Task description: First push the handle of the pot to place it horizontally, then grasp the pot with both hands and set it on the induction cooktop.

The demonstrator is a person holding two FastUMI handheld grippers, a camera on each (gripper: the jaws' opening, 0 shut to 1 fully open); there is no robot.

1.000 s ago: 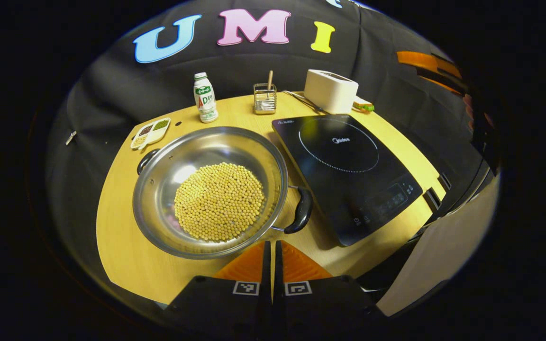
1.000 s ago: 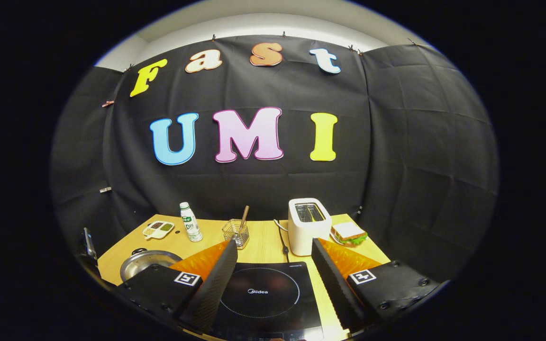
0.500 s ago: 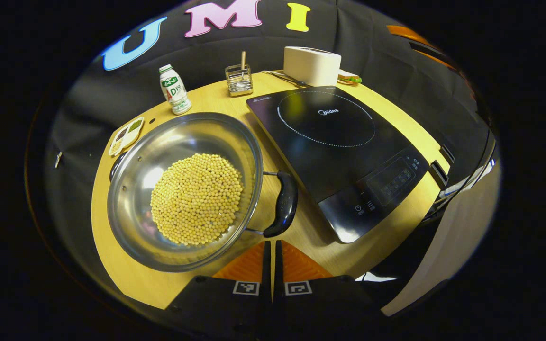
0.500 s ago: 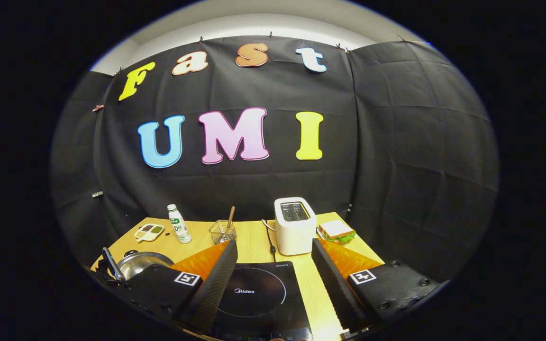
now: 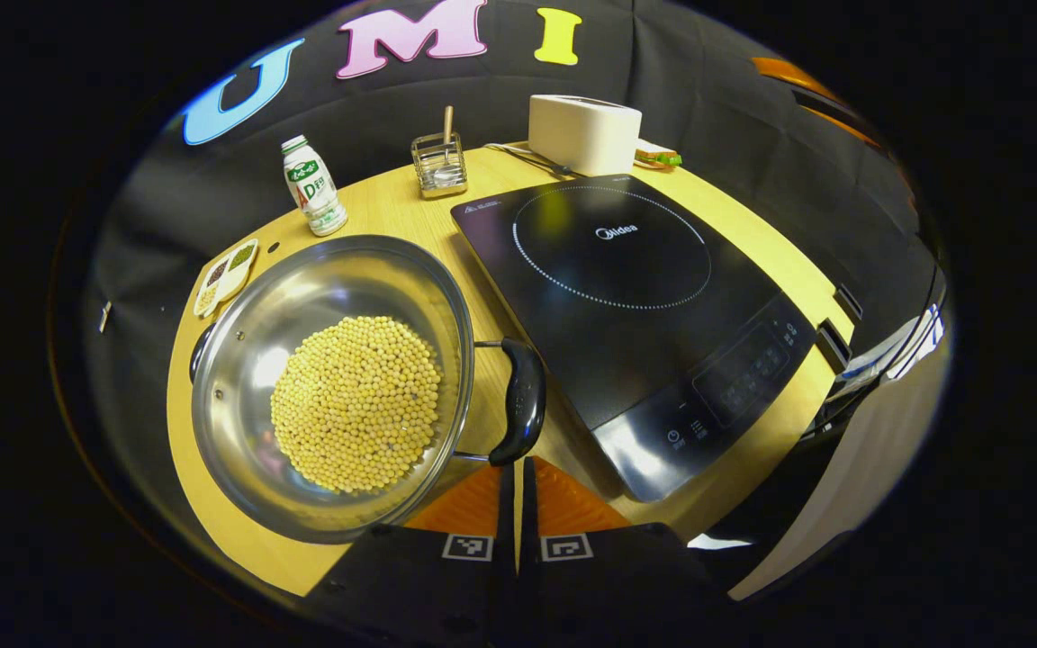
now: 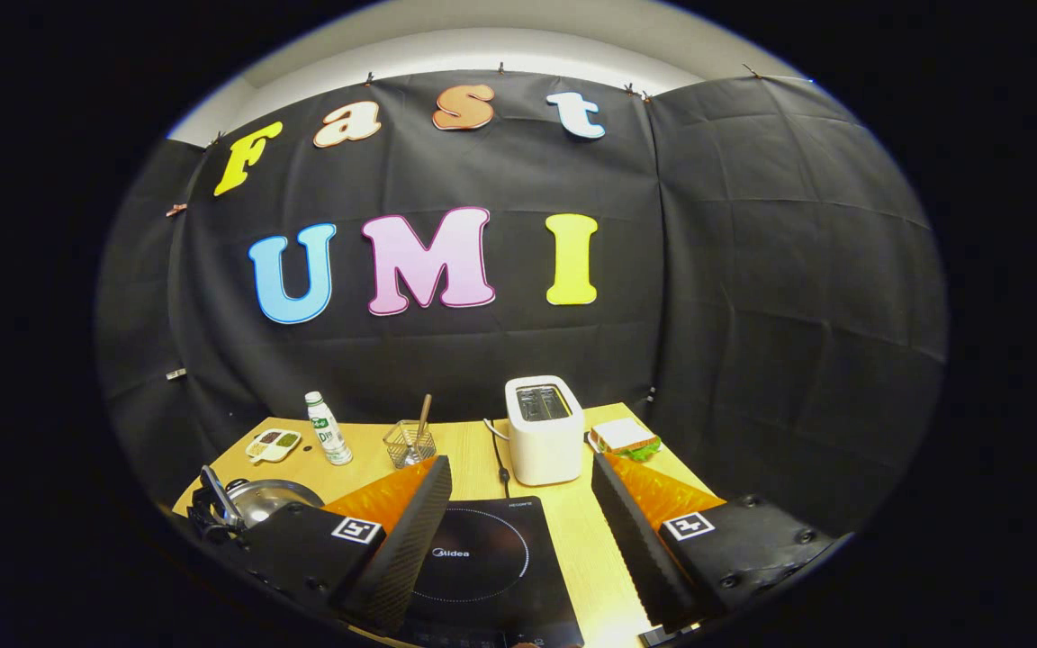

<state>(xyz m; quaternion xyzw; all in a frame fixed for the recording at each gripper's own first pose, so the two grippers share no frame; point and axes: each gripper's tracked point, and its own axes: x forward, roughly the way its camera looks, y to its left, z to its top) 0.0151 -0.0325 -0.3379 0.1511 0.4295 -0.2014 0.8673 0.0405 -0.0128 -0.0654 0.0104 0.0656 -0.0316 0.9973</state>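
Note:
A steel pot (image 5: pixel 239 378) with a mound of yellow beans (image 5: pixel 356 400) sits on the left of the wooden table (image 5: pixel 392 202). Its near black handle (image 5: pixel 523 400) points toward the black induction cooktop (image 5: pixel 635 306) on its right; the far handle (image 5: pixel 199 337) peeks past the rim. My left gripper (image 5: pixel 517 463) is shut with nothing in it, its tips right at the lower end of the near handle. In the right gripper view my right gripper (image 6: pixel 518 481) hangs open above the cooktop (image 6: pixel 482 562), with the pot (image 6: pixel 271 499) low at the left.
Along the back stand a small bottle (image 5: pixel 311 184), a wire basket with a wooden stick (image 5: pixel 439 162), a white toaster (image 5: pixel 583 133) and a sandwich (image 5: pixel 658 157). A divided dish of grains (image 5: pixel 226 274) lies behind the pot. The table's front edge (image 5: pixel 239 553) is close to my left gripper.
My left gripper has come in closer to the pot, and its tips now sit at the near handle's end. The right gripper has swung slightly right and stays open.

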